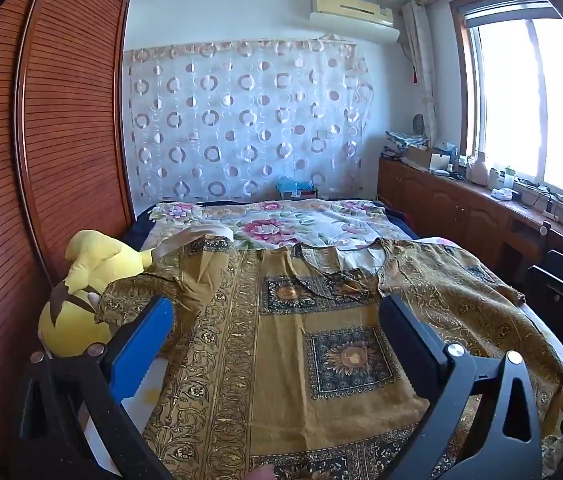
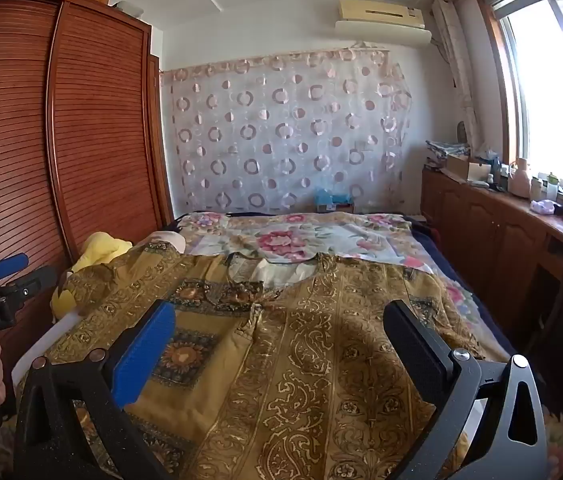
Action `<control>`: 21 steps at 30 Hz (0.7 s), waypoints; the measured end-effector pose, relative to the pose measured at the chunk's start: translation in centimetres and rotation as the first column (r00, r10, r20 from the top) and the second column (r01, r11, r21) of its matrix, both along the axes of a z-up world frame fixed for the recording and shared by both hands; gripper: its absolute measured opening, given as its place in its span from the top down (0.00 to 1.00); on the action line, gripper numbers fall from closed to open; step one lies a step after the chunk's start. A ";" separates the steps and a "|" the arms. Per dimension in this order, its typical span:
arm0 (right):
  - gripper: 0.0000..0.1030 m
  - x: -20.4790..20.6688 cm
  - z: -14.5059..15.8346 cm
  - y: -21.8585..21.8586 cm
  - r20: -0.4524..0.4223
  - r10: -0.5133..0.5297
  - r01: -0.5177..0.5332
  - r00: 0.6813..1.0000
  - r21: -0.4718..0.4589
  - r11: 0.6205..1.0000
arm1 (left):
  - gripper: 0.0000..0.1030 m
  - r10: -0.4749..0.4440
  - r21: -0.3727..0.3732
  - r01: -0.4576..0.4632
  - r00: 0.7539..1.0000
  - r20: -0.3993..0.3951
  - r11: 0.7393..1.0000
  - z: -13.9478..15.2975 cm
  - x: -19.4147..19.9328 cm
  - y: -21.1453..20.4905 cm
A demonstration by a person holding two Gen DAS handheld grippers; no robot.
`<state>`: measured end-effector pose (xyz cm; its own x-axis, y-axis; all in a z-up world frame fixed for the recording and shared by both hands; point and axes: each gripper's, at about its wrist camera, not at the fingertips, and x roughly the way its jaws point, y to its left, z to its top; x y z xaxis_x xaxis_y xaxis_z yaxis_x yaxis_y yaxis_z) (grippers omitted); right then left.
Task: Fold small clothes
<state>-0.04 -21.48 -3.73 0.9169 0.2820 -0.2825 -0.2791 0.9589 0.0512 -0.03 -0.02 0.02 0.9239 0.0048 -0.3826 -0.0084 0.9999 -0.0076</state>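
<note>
1. Left gripper point(image 1: 277, 344): jaws wide apart, empty; handle in the right view at 9 o'clock reads "GenRobot.AI".
2. Right gripper point(image 2: 279, 344): jaws wide apart, empty.
3. Gold patterned garment point(image 1: 321, 340): spread flat on the bed point(image 1: 321, 224), below both grippers.

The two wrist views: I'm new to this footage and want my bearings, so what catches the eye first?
A large gold, ornately patterned garment lies spread flat over the near part of the bed, neckline toward the far wall. A yellow plush toy sits at its left edge beside the slatted wooden wardrobe. The left gripper and right gripper hover over the cloth, jaws wide open and empty.
</note>
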 end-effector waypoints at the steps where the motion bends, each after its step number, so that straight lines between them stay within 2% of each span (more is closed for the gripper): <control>1: 0.00 0.0 0.0 0.0 -0.001 -0.002 0.002 1.000 0.001 1.000 | 0.00 0.000 0.005 0.000 1.000 -0.002 1.000 0.0 0.0 0.0; 3: 0.00 0.0 0.0 -0.1 0.000 -0.002 0.002 1.000 -0.002 1.000 | 0.00 -0.003 0.027 0.003 1.000 -0.015 1.000 -0.3 0.2 -0.5; 21: 0.00 0.0 0.0 0.1 -0.003 0.006 -0.006 1.000 -0.009 1.000 | 0.00 0.002 0.013 -0.002 1.000 -0.007 1.000 0.6 -0.3 -0.5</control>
<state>-0.08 -21.36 -3.75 0.9145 0.2849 -0.2874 -0.2846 0.9577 0.0437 -0.37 -0.50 0.58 0.9213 0.0117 -0.3888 -0.0104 0.9999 0.0056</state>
